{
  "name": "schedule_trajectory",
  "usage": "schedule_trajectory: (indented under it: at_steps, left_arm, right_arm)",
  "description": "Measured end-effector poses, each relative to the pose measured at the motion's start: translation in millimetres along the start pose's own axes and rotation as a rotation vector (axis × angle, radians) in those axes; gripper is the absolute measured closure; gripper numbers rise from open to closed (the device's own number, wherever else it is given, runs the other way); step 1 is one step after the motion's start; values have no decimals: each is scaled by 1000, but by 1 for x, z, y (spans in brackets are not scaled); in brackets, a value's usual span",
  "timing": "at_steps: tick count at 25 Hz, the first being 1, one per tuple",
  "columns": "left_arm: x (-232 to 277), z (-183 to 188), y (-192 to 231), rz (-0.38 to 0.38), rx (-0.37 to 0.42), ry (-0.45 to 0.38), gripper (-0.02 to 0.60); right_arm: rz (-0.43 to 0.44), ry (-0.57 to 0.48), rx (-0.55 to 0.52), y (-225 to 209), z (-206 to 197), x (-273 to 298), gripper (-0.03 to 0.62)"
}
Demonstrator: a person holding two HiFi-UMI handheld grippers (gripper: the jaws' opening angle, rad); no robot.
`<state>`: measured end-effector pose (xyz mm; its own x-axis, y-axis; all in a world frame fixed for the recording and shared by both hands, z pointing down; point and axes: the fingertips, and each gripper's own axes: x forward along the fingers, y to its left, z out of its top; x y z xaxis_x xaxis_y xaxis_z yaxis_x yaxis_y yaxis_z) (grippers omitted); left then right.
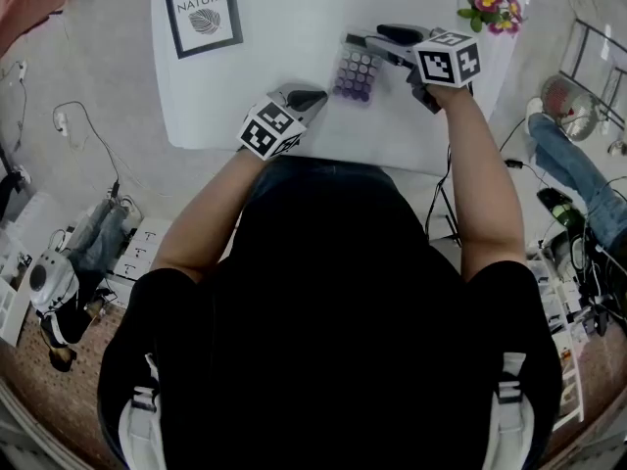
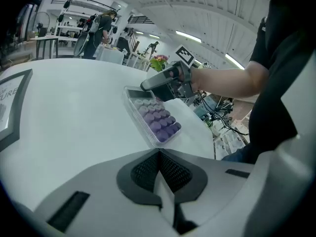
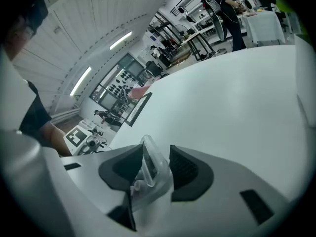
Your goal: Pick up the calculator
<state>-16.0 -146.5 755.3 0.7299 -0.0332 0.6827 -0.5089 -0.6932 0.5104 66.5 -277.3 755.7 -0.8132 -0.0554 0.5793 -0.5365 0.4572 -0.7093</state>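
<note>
**A:** Calculator (image 1: 356, 73) first. Where was it in the head view?

**B:** Lying on the white table (image 1: 265, 76), between the two grippers. The right gripper (image 1: 361, 39) was at its far end. The left gripper (image 1: 315, 97) sat just beside its near corner and did not touch it.

**A:** And the left gripper view?

**B:** The left gripper's (image 2: 159, 169) jaws were closed together with nothing between them. The calculator (image 2: 154, 118) lay ahead on the table, with the right gripper's (image 2: 148, 85) tips at its far end.

**A:** The right gripper view?

**B:** Its jaws stood partly apart, with the calculator's (image 3: 148, 174) clear end between the pads. The pads seemed to press on it from both sides.

**A:** So which step was in hand?

**B:** I judged that the grasp was made and the lift had not yet begun. The next move called for a steady rise with a firm grip. Only one thin end was held, so the body could droop or slip out.
</note>
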Motion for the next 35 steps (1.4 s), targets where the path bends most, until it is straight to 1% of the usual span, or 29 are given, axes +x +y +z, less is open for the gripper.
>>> schedule_trajectory:
  at_steps: [7,10,13,16,18,20,23,28,32,35]
  left_arm:
    - [3,2,-5,1,7,9,565]
    - [3,1,-5,-6,20,18,565]
    - [4,1,-4,-9,28,25,565]
    - [4,1,-3,-3,36,24,565]
    - [4,-1,-3,0,40,25,565]
    - [6,-3,-4,3,49,24,565]
    - [6,-3,-5,13,72,34,565]
    - [9,-5,-6,20,102,51,565]
    - [9,-9,-6,20,128,65,565]
    - [9,-11,-6,24,132,71,565]
  right_arm:
    - [-13,68,12,1,-7,2,414]
    - [-9,79,43,1,-5,3,431]
    - [5,90,84,1,-3,3,433]
    - [30,113,112,1,-3,1,434]
    - [70,128,128,7,-5,1,437]
    - [119,141,140,16,-8,1,454]
    - [127,137,151,19,-11,3,462]
    - [177,121,222,25,-16,11,464]
    - [196,94,282,28,-16,17,465]
    - [200,83,317,27,-19,18,470]
